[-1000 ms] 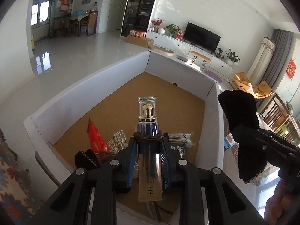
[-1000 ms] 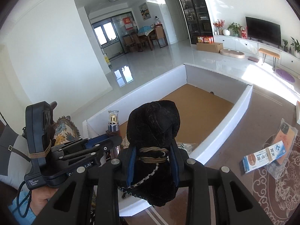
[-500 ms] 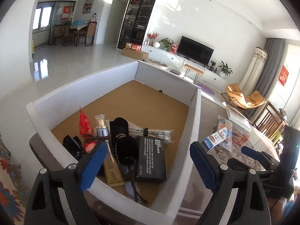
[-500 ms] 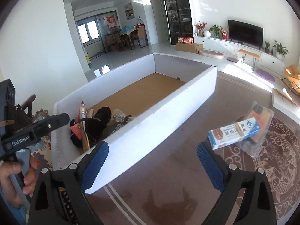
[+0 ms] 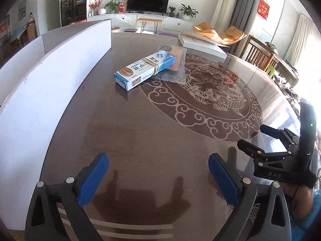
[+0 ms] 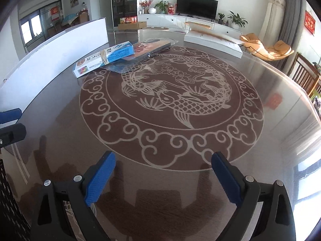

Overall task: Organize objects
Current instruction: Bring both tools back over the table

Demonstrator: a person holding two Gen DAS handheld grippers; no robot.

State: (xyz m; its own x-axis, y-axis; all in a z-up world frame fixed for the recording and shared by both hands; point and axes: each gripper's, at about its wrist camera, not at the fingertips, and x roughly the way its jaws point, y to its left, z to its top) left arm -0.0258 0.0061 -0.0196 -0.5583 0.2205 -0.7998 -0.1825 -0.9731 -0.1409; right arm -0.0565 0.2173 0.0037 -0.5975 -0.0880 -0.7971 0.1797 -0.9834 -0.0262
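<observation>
A blue and white carton (image 5: pixel 144 70) (image 6: pixel 104 58) with a rubber band round it lies on the dark glass-topped table (image 5: pixel 140 130) (image 6: pixel 180 180), partly on a clear plastic packet (image 5: pixel 174 60) (image 6: pixel 150 47) with an orange item inside. The tall white box wall (image 5: pixel 50 80) (image 6: pixel 50 50) runs along the left. My left gripper (image 5: pixel 157 160) hangs over bare table short of the carton, its jaws opening with nothing between them. My right gripper (image 6: pixel 163 156) stands open and empty over the fish pattern; it also shows at the right edge of the left wrist view (image 5: pixel 254 138).
A flat white lid or board (image 5: pixel 202 44) (image 6: pixel 212 42) lies at the table's far side. Wooden chairs (image 5: pixel 260 54) stand beyond the right rim. The white box's inside is hidden behind its wall.
Both grippers let go, the left of the bottle and the right of the black cloth item, leaving them in the white box. Both opened wide and swung right, down over the table.
</observation>
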